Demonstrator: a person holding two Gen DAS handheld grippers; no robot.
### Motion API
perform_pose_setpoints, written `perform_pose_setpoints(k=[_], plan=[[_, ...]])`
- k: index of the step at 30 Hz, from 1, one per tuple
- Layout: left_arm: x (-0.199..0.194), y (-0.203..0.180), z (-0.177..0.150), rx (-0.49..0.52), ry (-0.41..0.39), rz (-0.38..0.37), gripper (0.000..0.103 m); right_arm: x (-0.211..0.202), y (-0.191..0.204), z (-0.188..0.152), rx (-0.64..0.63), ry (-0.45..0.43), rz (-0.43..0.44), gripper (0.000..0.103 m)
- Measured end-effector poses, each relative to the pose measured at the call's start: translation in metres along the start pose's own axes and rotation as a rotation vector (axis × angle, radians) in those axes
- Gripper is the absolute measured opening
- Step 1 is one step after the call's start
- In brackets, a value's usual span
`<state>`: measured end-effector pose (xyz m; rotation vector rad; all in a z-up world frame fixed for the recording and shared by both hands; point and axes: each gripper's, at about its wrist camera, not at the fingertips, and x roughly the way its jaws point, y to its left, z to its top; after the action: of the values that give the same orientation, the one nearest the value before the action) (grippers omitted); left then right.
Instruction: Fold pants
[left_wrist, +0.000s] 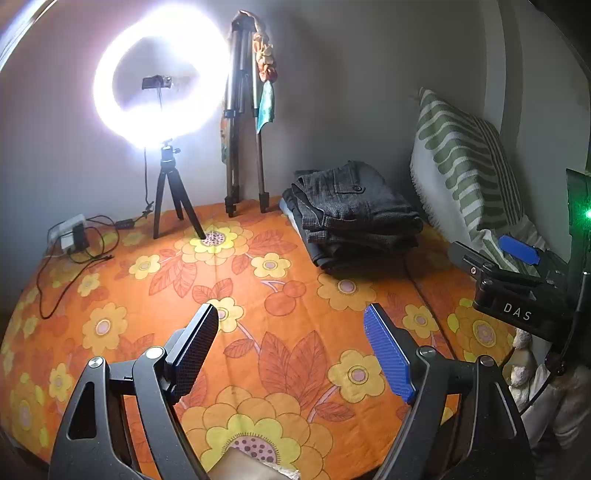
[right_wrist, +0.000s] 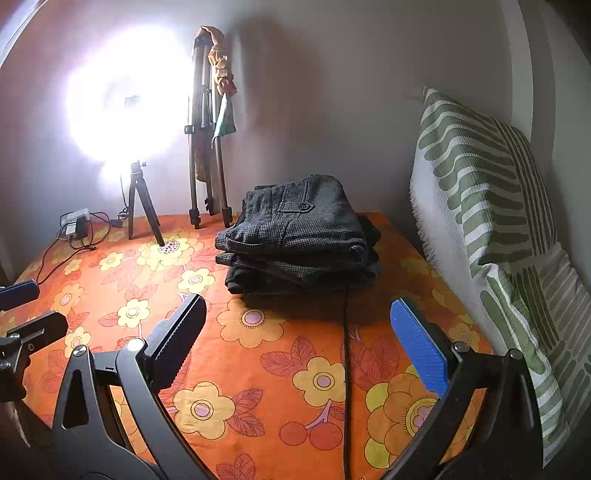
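Both tongs released: left gripper (left_wrist: 291, 354), right gripper (right_wrist: 299, 343) hover empty over floral bedspread (right_wrist: 258, 369); folded pants (right_wrist: 299, 236) stacked beyond; best square edges gently

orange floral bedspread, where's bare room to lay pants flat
Free: the wide middle of the orange floral bedspread, between the stack of folded dark checked pants and both open grippers. Crowded: back-left corner with ring-light tripod and white charger.
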<state>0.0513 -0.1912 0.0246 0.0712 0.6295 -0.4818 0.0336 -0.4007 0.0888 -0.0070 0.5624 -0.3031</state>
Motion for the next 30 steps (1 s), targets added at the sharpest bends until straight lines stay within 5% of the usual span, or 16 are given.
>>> perform_pose_setpoints(k=[30], plan=[[-0.0003,-0.0003,-0.0018,0.001,-0.002,0.002,0.081,0.0008,-0.0029,0.0012,0.0,-0.003,0.002,0.102]])
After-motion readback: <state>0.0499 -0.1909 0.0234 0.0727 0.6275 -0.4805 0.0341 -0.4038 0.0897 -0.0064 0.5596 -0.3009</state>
